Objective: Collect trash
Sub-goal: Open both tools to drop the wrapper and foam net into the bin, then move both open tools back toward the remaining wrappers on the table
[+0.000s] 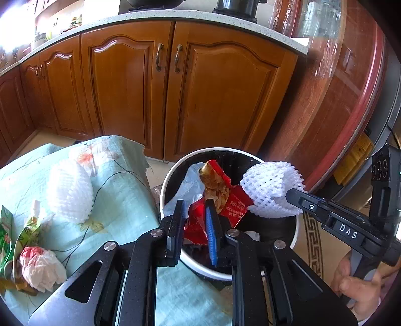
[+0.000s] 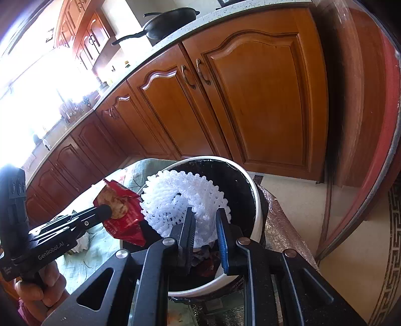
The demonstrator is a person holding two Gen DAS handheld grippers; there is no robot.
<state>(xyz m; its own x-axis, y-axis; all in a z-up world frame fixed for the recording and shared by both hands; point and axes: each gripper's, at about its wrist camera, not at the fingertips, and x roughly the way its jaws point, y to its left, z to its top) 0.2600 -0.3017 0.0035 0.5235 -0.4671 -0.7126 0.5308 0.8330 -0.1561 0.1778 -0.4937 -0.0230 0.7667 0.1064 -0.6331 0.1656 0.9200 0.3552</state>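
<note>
Trash hangs over the bin point(image 1: 170, 175) from both tongs. Left gripper point(image 1: 195, 220) has its fingers drawn close and pinching a red snack wrapper point(image 1: 225, 198), which stands up crumpled above the white rim, over the black liner. Right gripper point(image 2: 205, 225) is likewise narrowed on a white foam fruit net point(image 2: 175, 198), its blue-padded finger point(image 2: 223, 240) and the black one pressing into the net's lower edge; the net spreads above the bin's mouth, just beside the wrapper and touching it in the left wrist view. Inside the bin lies a pale plastic bag point(image 1: 188, 185) and more dark and red scraps, hard to make out.

Left of the bin, a table with a pale green flowered cloth point(image 1: 120, 200) bears a second foam net point(image 1: 70, 193), a crumpled white and red tissue point(image 1: 40, 265) and green packaging point(image 1: 6, 230) at its edge. Behind stand wooden cabinet doors point(image 1: 130, 87) under a speckled countertop point(image 1: 150, 18), with a black pan point(image 2: 173, 20) on it. Right of the bin rises a round red-edged wooden tabletop point(image 1: 361, 100).
</note>
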